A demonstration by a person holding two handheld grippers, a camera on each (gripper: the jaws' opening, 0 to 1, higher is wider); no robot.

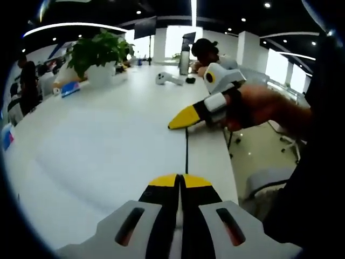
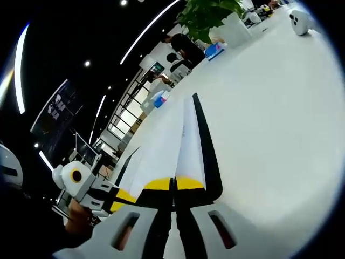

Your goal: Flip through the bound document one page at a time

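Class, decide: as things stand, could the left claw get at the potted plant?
Probably yes: only bare white table lies between the left claw and the potted plant, though it stands far across and the claw is shut.

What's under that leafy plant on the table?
A white pot holds the plant, standing on the white table. Leaves hide the soil inside.

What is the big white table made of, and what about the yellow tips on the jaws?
The table looks like smooth white laminate, going by its faint sheen. The left gripper has matte yellow tips, probably plastic or rubber; it's hard to tell which.
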